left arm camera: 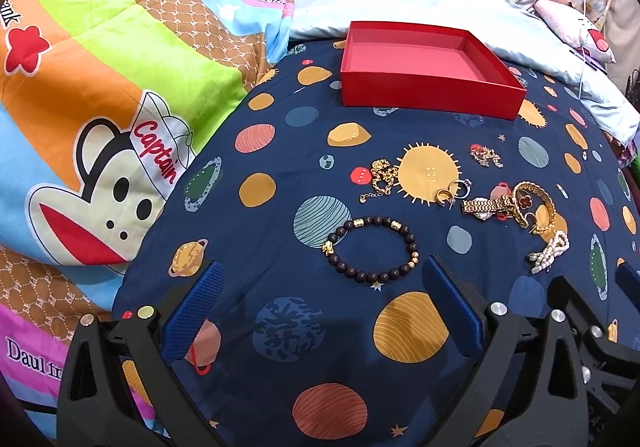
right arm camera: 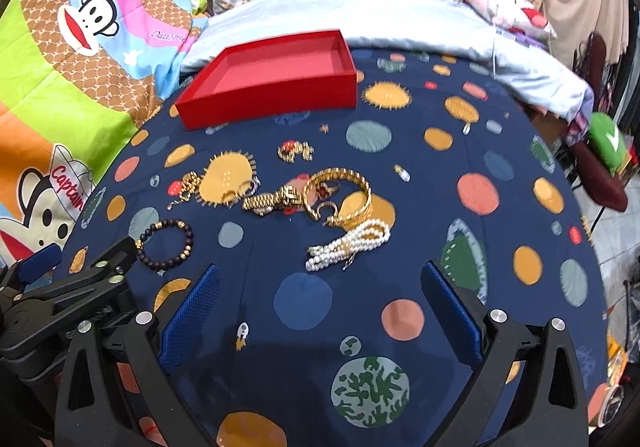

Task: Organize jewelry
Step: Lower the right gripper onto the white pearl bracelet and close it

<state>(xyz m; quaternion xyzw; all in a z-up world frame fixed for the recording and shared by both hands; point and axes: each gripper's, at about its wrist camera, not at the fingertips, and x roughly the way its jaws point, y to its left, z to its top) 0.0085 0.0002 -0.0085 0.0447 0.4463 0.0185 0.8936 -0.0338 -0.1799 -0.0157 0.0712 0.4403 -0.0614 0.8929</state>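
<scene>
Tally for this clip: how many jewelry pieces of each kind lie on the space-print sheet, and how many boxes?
Dark bead bracelet: 1
Pearl strand piece: 1
Gold link watch: 1
Gold bangle: 1
Gold chain: 1
Small gold cluster piece: 1
Rings or hoops by the sun print: 2, possibly more
Red box, empty: 1
Total: about 9

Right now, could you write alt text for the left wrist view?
Open left gripper hovers over a navy planet-print sheet, just short of a dark beaded bracelet. Gold jewelry and pearls lie right of it; an empty red box sits behind.
</scene>
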